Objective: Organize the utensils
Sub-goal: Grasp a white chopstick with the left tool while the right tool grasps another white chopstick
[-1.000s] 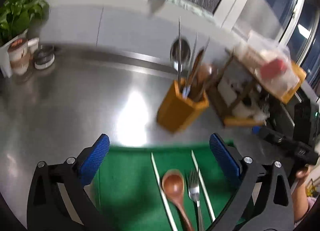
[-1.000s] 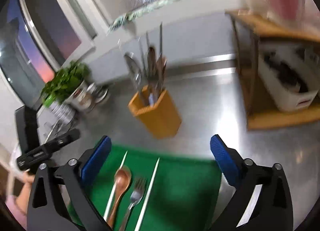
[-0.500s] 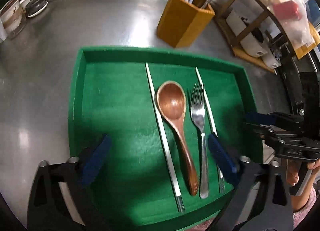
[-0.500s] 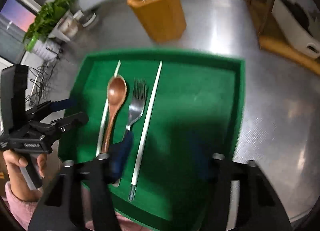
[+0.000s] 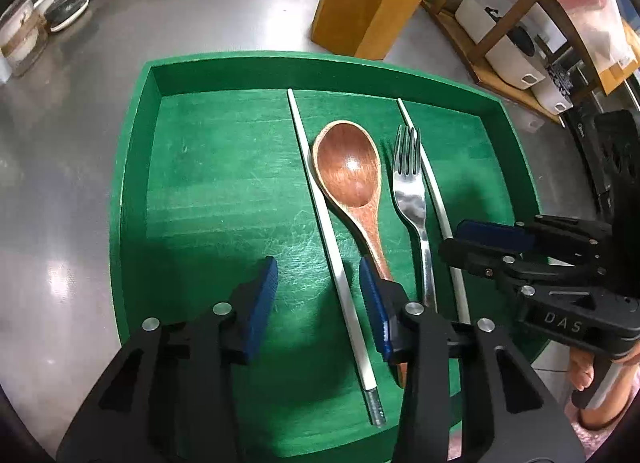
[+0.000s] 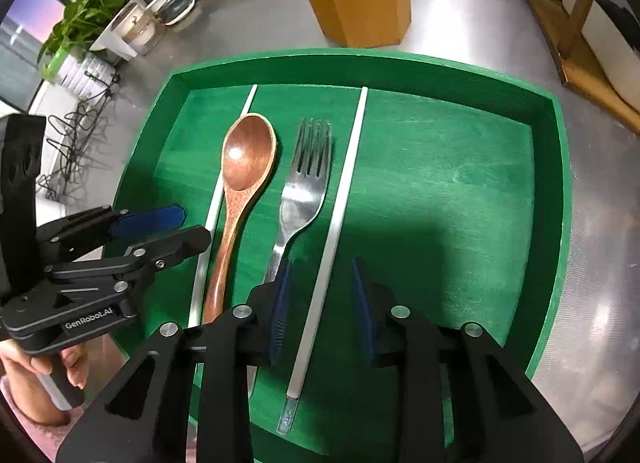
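While closing, left gripper (image 5: 316, 299) straddling the left chopstick (image 5: 328, 223), pads not yet touching it. Beside that, side by side mid-tray (image 5: 132, 183): wooden spoon (image 5: 352, 175), then fork (image 5: 410, 191). Right gripper (image 6: 320, 303) likewise closing astride the right chopstick (image 6: 340, 207), near the tray's front edge.

Glossy wooden spoon (image 5: 348, 171), shiny metal fork (image 5: 410, 191), scuffed green-painted wooden tray (image 5: 132, 167), brushed steel counter (image 5: 60, 167).
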